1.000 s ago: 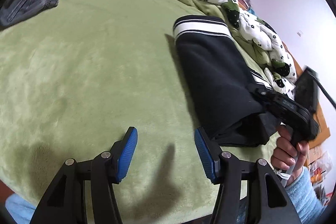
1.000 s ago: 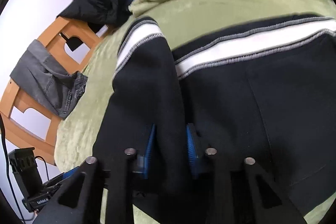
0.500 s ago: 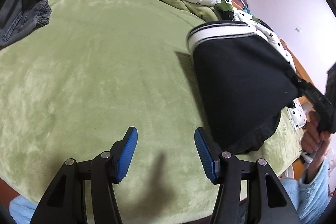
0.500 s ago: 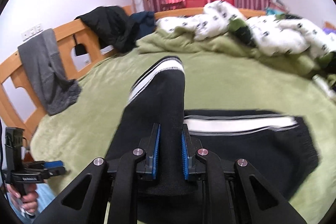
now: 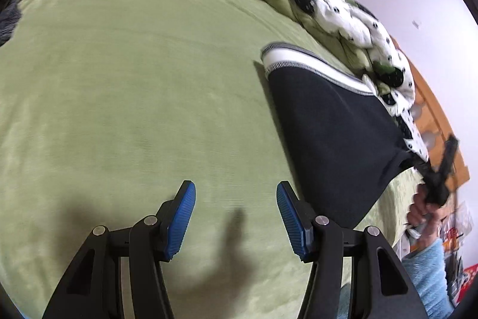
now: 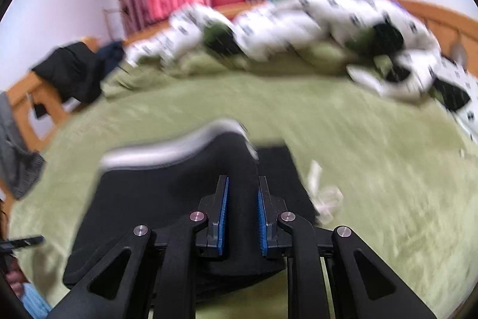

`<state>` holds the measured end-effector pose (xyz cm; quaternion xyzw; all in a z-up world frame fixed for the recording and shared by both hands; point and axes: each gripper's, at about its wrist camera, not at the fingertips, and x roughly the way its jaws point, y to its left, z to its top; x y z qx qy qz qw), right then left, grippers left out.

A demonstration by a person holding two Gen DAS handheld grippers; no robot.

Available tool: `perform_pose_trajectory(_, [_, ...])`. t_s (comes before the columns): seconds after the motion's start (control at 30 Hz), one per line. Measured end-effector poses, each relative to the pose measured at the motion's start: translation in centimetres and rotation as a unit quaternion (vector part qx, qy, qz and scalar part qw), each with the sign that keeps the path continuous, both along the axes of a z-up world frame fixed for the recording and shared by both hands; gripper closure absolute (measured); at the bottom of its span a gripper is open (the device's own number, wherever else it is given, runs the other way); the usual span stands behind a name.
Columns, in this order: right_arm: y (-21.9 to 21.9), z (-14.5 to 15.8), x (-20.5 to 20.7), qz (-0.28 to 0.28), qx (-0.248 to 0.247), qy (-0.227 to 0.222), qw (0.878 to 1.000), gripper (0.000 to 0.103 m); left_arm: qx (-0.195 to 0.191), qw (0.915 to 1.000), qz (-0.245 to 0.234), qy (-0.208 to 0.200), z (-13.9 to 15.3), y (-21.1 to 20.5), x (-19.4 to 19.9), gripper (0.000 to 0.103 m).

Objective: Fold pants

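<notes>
**A:** What do the two tongs show?

**B:** The right gripper (image 6: 241,210) pinches a fold of the black pants (image 6: 167,199), its blue pads narrow on the cloth. The left gripper (image 5: 236,217) hangs wide above the bare green blanket (image 5: 125,85), holding nothing.

**A:** And where are the pants?

**B:** In the left camera, the pants (image 5: 334,139) lie toward the right edge of the bed, already doubled over, the white stripe (image 5: 301,59) pointing at the far side. The pinched end is lifted off the blanket; the rest rests on it. In the right camera, a second dark layer shows just beyond the pads. That view is blurred, so its finer detail cannot be told.

**A:** Which step is this?

**B:** By the look of it, a fold in progress: one end is raised to be carried over the part lying flat. The next move likely calls for laying that end down square, edges matched, then letting go; the free left gripper could pin the lower layer so that it does not drag.

**A:** The count?

**B:** One pair of pants in hand, two grippers, and one spotted quilt (image 5: 337,11) heaped along the bed's far edge. Other dark clothes hang on the wooden frame (image 6: 430,11), too blurred to number.
</notes>
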<state>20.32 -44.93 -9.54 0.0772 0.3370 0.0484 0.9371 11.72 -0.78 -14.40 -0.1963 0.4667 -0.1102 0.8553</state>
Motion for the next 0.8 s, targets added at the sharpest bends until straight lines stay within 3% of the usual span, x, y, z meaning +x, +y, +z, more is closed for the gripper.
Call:
perform_pose_trajectory(0.1, [-1.3,-4.5,0.2,-0.010,0.011,0.027,1.000,0.086,0.005,0.9999,-0.015,0.007,-0.1,-1.5,0.6,0.049])
perform_pose_trajectory(0.17, [-2.0,-5.5,-0.1,-0.012,0.027,0.022,0.999,0.085,0.013,0.9998,-0.015,0.005,0.3,-1.9,0.5,0.049])
perform_pose_trajectory(0.27, [-2.0,-5.7,-0.7,-0.014,0.011,0.025,1.000,0.082,0.030,0.9995,-0.011,-0.008,1.8,-1.6,-0.1,0.049])
perform_pose_trajectory(0.43, [-0.5,-3.6,-2.2,-0.008,-0.053,0.016,0.998,0.080,0.074,0.9966,-0.003,-0.037,7.1,-0.5,-1.5,0.049])
perform_pose_trajectory(0.53, [-0.2,-1.2,-3.4,-0.005,-0.057,0.007,0.998,0.080,0.097,0.9938,-0.004,-0.055,10.6,0.2,-1.9,0.049])
perform_pose_trajectory(0.6, [-0.5,0.3,-4.3,-0.009,-0.050,-0.003,0.999,0.074,0.115,0.9912,-0.012,-0.065,12.9,0.4,-1.9,0.049])
perform_pose_trajectory(0.67, [-1.0,1.5,-5.1,-0.014,-0.038,-0.013,0.999,0.049,0.149,0.9849,-0.029,-0.083,15.7,0.1,-1.8,0.049])
perform_pose_trajectory(0.8, [-2.3,2.8,-4.7,-0.021,-0.001,-0.016,1.000,0.046,0.166,0.9774,-0.040,-0.125,18.3,-0.7,-1.5,0.035])
